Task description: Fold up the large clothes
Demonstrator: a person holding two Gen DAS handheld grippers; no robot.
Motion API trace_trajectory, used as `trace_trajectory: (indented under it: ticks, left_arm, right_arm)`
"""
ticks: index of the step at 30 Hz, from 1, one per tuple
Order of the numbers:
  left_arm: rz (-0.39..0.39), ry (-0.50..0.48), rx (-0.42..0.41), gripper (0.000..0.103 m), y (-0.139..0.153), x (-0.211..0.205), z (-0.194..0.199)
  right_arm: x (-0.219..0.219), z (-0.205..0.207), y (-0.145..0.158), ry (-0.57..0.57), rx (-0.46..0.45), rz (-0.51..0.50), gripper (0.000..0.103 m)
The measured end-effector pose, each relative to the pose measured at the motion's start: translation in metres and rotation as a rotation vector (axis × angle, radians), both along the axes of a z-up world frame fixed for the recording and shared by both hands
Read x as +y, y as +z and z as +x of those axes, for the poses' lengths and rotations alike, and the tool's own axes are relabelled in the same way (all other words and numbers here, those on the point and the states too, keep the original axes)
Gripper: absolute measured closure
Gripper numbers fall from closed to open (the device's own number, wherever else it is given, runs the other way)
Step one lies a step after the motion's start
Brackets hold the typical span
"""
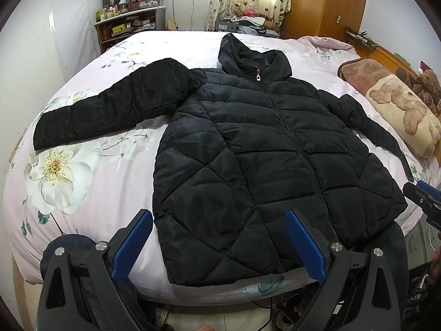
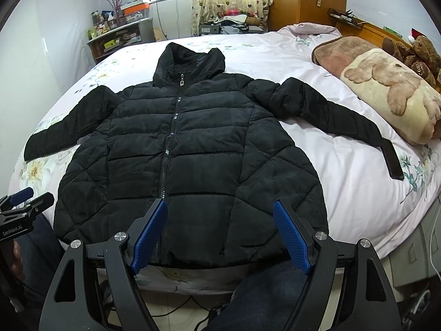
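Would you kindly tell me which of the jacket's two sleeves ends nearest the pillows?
The sleeve on the right gripper's side: its cuff reaches toward the bear-print pillow. The other sleeve stretches the opposite way, over the flower-print sheet.

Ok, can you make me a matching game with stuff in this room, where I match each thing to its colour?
Things:
1. jacket
2. finger pads
3. teddy bear
4. wardrobe

Colours:
A. blue
B. orange-brown wood
C. black
D. dark brown fur

Pairs: 1-C, 2-A, 3-D, 4-B
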State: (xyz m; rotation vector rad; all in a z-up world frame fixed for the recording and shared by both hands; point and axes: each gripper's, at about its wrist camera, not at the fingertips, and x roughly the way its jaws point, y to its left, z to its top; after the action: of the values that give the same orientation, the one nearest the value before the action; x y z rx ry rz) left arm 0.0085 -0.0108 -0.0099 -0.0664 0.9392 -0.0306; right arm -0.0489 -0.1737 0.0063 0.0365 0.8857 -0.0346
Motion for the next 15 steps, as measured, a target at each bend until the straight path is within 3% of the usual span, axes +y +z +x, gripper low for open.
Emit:
trace_trajectory:
  ticks: [15]
  left_arm:
    - [-0.003,-0.001,0.006,0.005,-0.0019,0.0009,0.0003]
  right_arm:
    - [0.0004,0.0016,-0.0017,-0.001,0.008,0.000,0.024]
